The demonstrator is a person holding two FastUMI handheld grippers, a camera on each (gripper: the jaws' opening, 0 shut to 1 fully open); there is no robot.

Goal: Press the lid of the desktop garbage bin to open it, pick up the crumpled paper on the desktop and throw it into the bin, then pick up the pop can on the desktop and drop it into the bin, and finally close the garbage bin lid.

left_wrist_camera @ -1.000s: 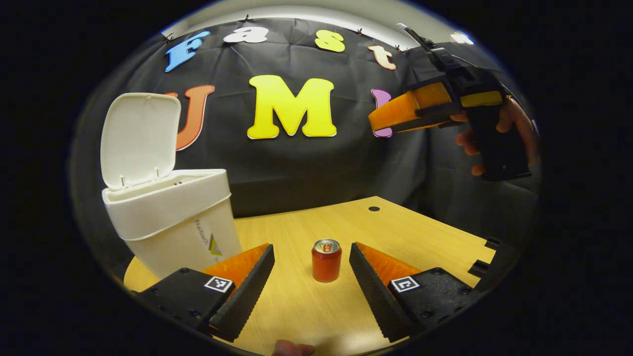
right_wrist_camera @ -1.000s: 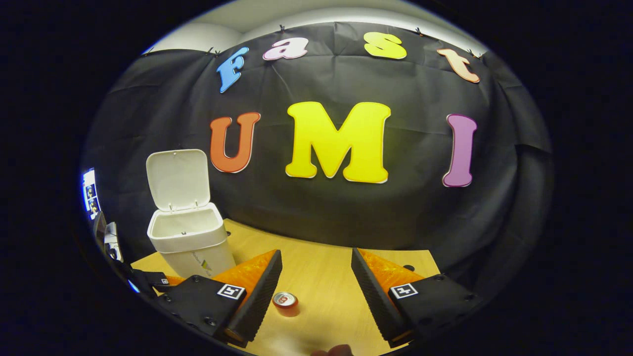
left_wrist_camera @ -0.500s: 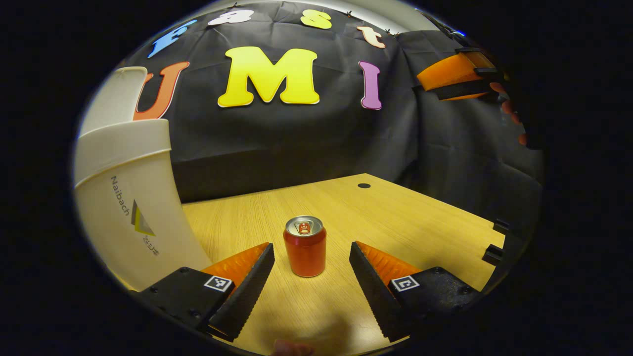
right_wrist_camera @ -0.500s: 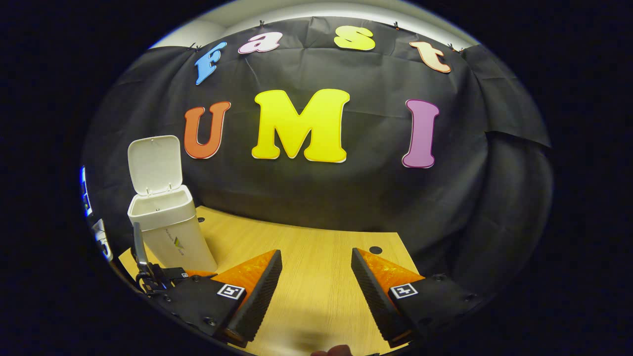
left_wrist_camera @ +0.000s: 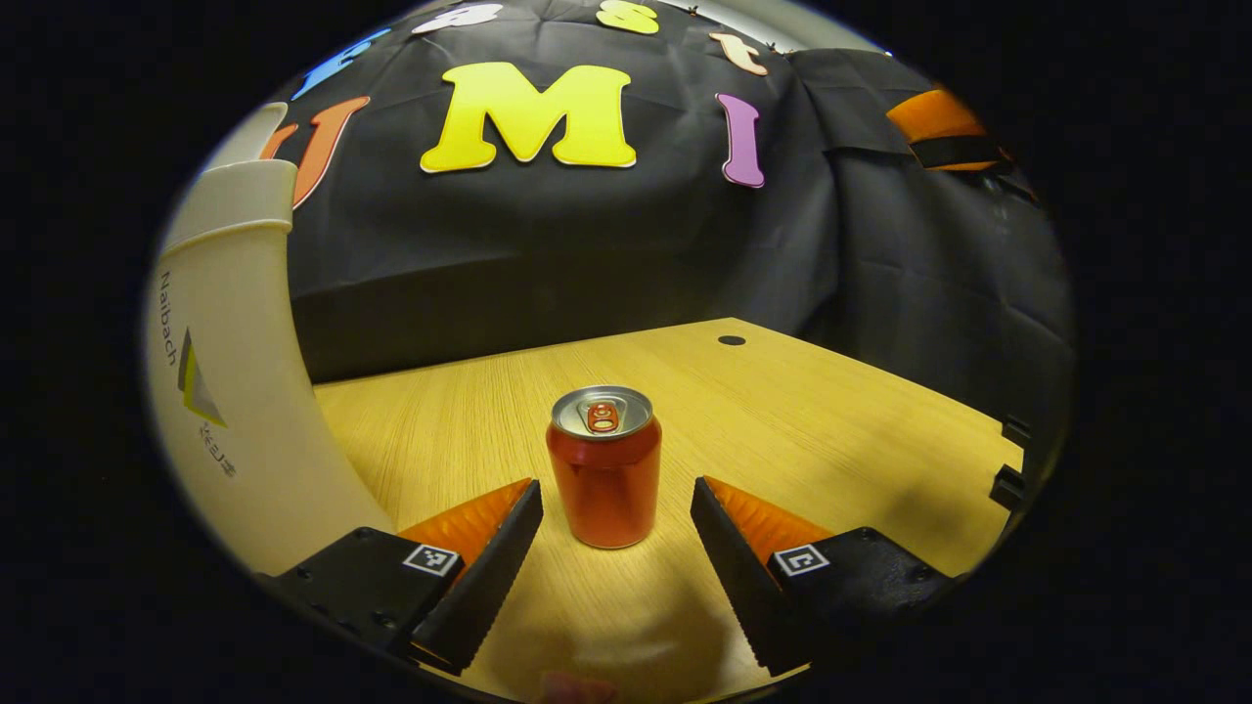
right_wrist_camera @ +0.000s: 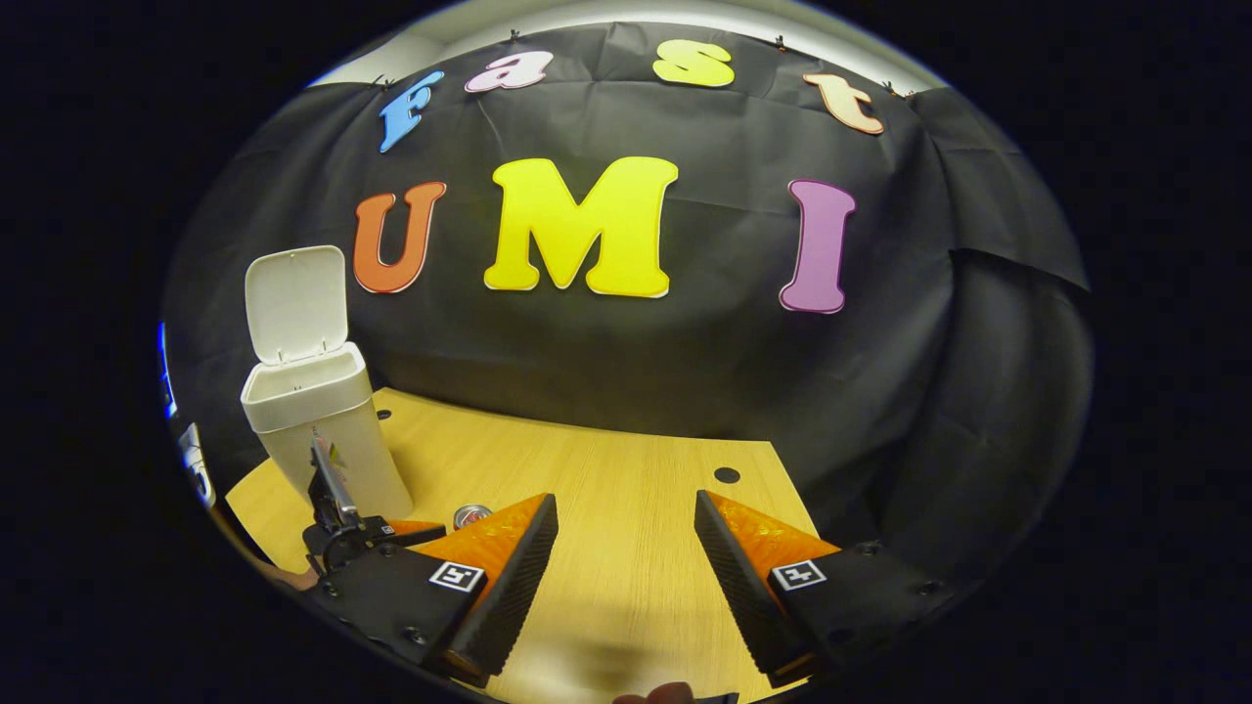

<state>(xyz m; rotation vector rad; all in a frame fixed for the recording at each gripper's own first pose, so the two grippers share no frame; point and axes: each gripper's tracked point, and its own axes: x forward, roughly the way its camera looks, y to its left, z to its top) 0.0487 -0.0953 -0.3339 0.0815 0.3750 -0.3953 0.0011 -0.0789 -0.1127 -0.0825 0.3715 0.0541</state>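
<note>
Bin (left_wrist_camera: 235, 391) cut off beside can (left_wrist_camera: 603, 467).

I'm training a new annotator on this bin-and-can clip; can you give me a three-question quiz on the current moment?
1. True or false: the bin has its lid raised.
2. The pop can stands: A) on its side inside the bin; B) upright on the desk, in line with the gap ahead of the open left gripper; C) clamped in the right gripper.
3. Fill in: the right gripper's fingers are ____, with nothing between them.

Key: 1 true; 2 B; 3 open.
</note>
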